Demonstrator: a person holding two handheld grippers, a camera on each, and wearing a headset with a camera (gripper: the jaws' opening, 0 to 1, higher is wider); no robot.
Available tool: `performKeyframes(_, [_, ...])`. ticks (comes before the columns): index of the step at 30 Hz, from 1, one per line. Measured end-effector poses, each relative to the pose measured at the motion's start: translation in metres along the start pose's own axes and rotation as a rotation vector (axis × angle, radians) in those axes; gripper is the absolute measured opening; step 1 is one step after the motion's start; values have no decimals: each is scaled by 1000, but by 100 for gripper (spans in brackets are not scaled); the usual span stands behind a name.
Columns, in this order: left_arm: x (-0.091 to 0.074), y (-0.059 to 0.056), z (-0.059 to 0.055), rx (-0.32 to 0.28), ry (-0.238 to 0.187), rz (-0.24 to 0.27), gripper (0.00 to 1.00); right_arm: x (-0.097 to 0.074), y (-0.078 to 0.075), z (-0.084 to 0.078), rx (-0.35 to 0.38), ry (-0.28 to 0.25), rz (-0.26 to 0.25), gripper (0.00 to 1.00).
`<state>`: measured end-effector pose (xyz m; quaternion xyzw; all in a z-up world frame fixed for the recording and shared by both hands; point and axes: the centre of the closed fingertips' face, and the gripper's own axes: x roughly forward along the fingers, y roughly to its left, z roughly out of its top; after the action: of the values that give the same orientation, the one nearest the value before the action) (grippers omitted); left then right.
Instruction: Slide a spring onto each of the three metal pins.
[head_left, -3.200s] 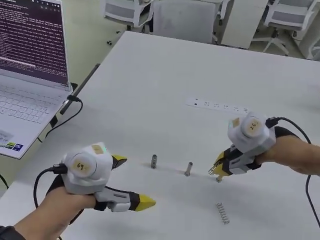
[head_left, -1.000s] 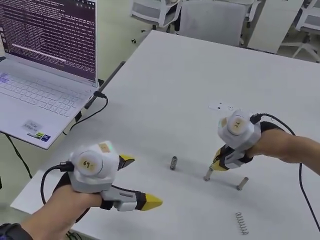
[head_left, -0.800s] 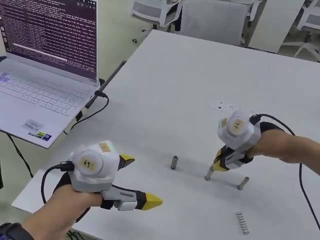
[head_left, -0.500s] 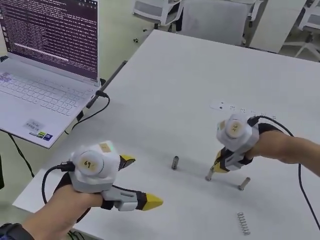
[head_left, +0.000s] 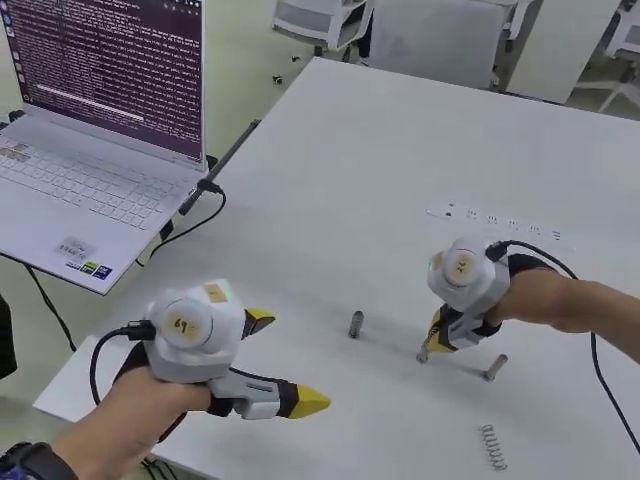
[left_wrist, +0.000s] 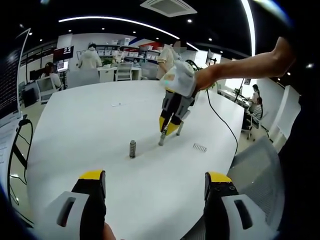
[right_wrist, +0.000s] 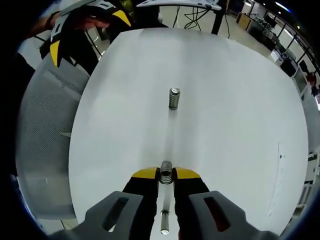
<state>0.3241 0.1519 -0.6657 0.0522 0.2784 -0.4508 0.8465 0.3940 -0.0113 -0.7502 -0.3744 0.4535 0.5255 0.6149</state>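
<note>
Atop the middle steel pin (head_left: 424, 352), we are pinching the coiled steel spring (right_wrist: 166, 170) in the right claw (right_wrist: 166, 174), judging its bore must sit square before loosening; the left claw (left_wrist: 155, 176) is waiting wide, well apart.

I'm easing my right gripper (head_left: 435, 343) lower — the small coiled steel spring (right_wrist: 166, 172) pinched in it is sliding down over the short grey metal middle pin (head_left: 424, 354).

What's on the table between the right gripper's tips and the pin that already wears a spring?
Nothing: bare white tabletop runs from the right gripper, shut on a spring, to the sprung pin, plainest in the right gripper view.
</note>
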Motion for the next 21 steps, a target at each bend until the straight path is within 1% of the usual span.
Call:
performKeyframes(11, [-1, 0, -1, -5, 2, 2, 78, 13, 0, -5, 3, 22, 4, 9])
performKeyframes(21, [-1, 1, -3, -9, 3, 3, 78, 18, -1, -6, 10, 28, 8, 9])
